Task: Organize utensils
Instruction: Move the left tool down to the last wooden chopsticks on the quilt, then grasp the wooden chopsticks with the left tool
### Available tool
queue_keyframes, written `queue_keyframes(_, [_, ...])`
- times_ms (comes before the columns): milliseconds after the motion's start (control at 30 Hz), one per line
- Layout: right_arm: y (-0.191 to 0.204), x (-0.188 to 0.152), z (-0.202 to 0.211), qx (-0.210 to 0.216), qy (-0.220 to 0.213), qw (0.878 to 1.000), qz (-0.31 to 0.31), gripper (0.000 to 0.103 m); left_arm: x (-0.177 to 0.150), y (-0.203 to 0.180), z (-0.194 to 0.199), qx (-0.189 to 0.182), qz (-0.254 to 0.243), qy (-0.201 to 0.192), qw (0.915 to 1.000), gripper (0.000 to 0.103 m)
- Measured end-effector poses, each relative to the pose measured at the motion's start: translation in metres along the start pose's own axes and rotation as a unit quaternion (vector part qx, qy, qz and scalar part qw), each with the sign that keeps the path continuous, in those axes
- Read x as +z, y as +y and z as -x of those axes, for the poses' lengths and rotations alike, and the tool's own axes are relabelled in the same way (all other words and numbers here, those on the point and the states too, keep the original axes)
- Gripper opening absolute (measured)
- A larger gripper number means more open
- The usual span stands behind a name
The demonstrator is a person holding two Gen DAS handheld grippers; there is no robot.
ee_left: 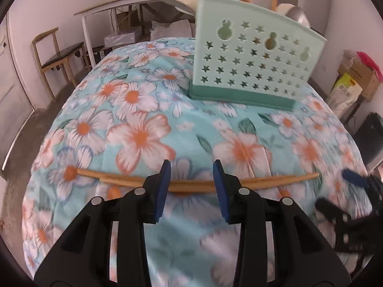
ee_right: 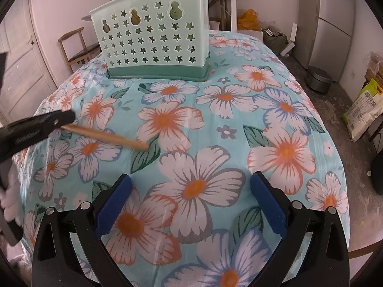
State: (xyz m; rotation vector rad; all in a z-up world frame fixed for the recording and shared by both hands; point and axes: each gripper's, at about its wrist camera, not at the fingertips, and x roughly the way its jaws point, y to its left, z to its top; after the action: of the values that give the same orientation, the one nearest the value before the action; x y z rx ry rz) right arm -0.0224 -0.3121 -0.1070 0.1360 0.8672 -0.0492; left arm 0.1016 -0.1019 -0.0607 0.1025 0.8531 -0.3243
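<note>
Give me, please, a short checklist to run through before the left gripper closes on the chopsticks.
1. Left gripper open: ok.
2. Chopsticks lie crosswise between its fingers: ok.
3. Both chopsticks sit together as a pair: cannot tell, they overlap.
4. Right gripper open, holding nothing, off to the side: ok.
5. Utensil holder upright on the floral cloth: ok.
6. Free space left in the holder: cannot tell.

Both grippers (ee_left: 192,186) (ee_right: 191,198): black plastic jaws, blue pads, silver rivets.
</note>
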Motion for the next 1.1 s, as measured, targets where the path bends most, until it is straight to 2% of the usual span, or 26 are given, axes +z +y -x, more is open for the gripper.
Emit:
queue_keyframes(167, [0.000,0.000,0.000,0.001,-0.002,1.000,-0.002,0.097,-0.027,0.002,0.022,-0.022,0.013,0.016,0.9995,0.035])
queue_keyframes(200, [0.000,0.000,0.000,0.002,-0.002,1.000,-0.002,0.097,-0.035,0.006,0.020,-0.038,0.029,0.037,0.9982,0.035])
queue_keyframes(367, [0.000,0.000,0.000,0.002,-0.004,1.000,-0.003,0.097,-0.048,0.020,0.032,-0.065,0.050,0.024,0.9964,0.035])
queue_keyframes(467, [-0.001,0.000,0.000,0.002,-0.004,1.000,-0.004,0.097,-0.050,0.039,0.039,-0.101,0.103,0.017,0.9893,0.035])
queue_keyframes(600, [-0.001,0.000,0.000,0.003,-0.004,1.000,-0.004,0.097,-0.044,0.071,0.046,-0.117,0.175,-0.005,0.9775,0.035])
queue_keyframes(767, [-0.001,0.000,0.001,0.001,-0.004,1.000,-0.003,0.097,-0.039,0.120,0.042,-0.138,0.280,-0.022,0.9498,0.035])
queue_keyframes(900, [-0.001,0.000,0.001,0.001,-0.004,1.000,-0.003,0.097,-0.046,0.148,0.022,-0.177,0.368,-0.009,0.9127,0.035])
queue_keyframes(933, [-0.001,0.000,0.001,0.001,-0.004,1.000,-0.003,0.097,-0.050,0.155,0.016,-0.188,0.393,-0.010,0.8999,0.035])
queue_keyframes(967, [-0.001,0.000,0.001,0.001,-0.004,1.000,-0.003,0.097,-0.050,0.160,0.014,-0.193,0.406,-0.012,0.8930,0.034])
queue_keyframes(1033, [-0.001,0.000,0.001,0.001,-0.004,1.000,-0.003,0.097,-0.049,0.167,0.010,-0.196,0.424,-0.019,0.8840,0.033])
queue_keyframes(1100, [-0.001,0.000,0.000,0.001,-0.004,1.000,-0.003,0.097,-0.045,0.169,0.006,-0.191,0.432,-0.019,0.8814,0.032])
